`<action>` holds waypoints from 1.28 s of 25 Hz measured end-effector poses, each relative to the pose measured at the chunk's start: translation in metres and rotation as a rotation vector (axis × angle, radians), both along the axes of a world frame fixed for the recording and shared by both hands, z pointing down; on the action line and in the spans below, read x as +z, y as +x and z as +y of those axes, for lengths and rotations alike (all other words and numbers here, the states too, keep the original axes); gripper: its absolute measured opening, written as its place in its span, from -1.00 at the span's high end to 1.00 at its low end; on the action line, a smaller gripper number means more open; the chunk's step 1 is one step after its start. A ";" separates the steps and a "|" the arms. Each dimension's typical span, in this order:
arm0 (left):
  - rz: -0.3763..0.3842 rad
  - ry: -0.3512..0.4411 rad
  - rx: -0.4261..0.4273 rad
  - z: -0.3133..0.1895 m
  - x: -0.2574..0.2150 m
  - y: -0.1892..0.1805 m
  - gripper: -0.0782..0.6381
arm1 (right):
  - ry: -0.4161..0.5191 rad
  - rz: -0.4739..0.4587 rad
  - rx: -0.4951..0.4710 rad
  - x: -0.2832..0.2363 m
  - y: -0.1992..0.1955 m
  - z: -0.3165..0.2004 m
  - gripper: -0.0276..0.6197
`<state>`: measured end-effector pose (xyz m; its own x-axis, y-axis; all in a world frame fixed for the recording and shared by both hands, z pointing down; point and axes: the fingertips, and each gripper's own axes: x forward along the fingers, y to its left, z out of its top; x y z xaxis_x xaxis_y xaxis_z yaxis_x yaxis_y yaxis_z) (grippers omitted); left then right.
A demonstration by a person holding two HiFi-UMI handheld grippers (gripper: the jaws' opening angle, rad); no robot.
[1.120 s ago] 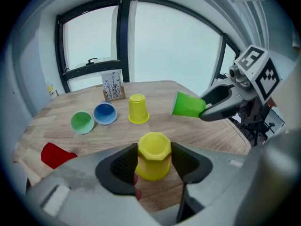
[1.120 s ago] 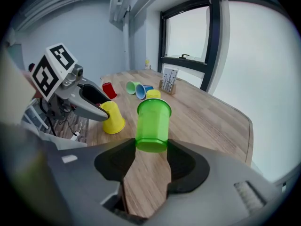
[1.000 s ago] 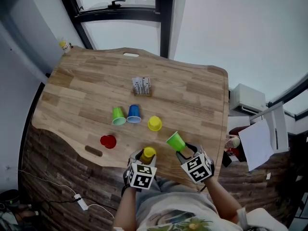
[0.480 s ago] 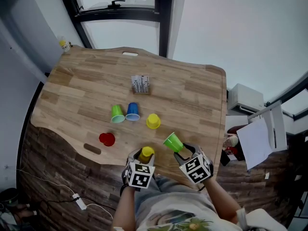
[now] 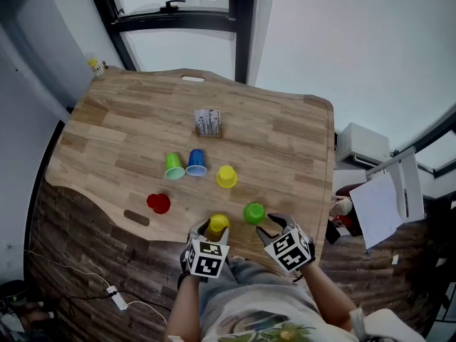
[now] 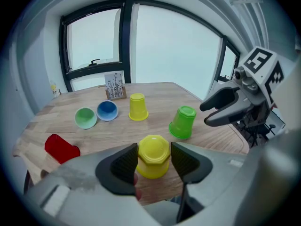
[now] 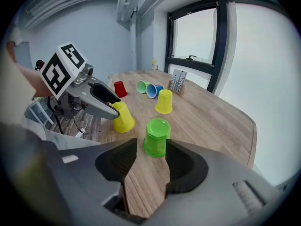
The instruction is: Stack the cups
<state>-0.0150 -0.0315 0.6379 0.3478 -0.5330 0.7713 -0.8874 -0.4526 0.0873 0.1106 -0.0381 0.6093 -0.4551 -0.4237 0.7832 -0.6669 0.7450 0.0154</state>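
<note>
A yellow cup (image 5: pixel 218 224) (image 6: pixel 153 155) stands upside down near the table's front edge, and my left gripper (image 5: pixel 212 231) (image 6: pixel 154 163) is shut on it, pads against both sides. To its right a green cup (image 5: pixel 254 213) (image 7: pixel 156 137) stands upside down on the table. My right gripper (image 5: pixel 273 226) (image 7: pixel 153 158) sits just behind the green cup. Its jaws are closing, but the pads do not touch the cup, which stands at their tips. Farther back are a second yellow cup (image 5: pixel 227 177), a blue cup (image 5: pixel 196 163), a light green cup (image 5: pixel 174 167) and a red cup (image 5: pixel 158 204).
The blue, light green and red cups lie on their sides. A small card holder (image 5: pixel 208 123) stands mid-table. The wooden table (image 5: pixel 285 141) ends at a curved front edge right by both grippers. A little bottle (image 5: pixel 94 67) sits at the far left corner.
The green cup hung tilted in my right gripper; now it stands upside down on the table, released. The right gripper has drawn back slightly. The left gripper has stayed put with its yellow cup.
</note>
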 end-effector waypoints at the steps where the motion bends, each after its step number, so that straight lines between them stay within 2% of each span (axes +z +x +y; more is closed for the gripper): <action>1: 0.000 0.000 -0.001 0.001 0.000 0.000 0.13 | 0.003 -0.002 0.003 0.000 0.000 0.000 0.30; 5: 0.000 0.004 -0.003 0.005 0.000 -0.003 0.13 | 0.022 -0.011 0.020 -0.001 -0.001 -0.007 0.12; 13: -0.005 0.008 -0.019 0.007 -0.001 -0.005 0.17 | 0.006 -0.014 0.042 0.013 -0.006 -0.029 0.08; 15: -0.014 0.014 -0.030 0.006 -0.001 -0.006 0.17 | 0.006 -0.008 0.041 0.014 -0.007 -0.031 0.13; 17: -0.017 0.018 -0.039 0.005 0.000 -0.006 0.17 | 0.016 -0.016 0.043 0.011 -0.007 -0.032 0.32; 25: 0.002 0.035 -0.056 -0.003 -0.002 -0.005 0.17 | 0.024 -0.053 -0.023 0.001 -0.017 -0.012 0.33; 32: 0.016 0.021 -0.003 -0.008 -0.001 0.011 0.17 | 0.009 -0.028 -0.061 0.010 -0.021 0.001 0.33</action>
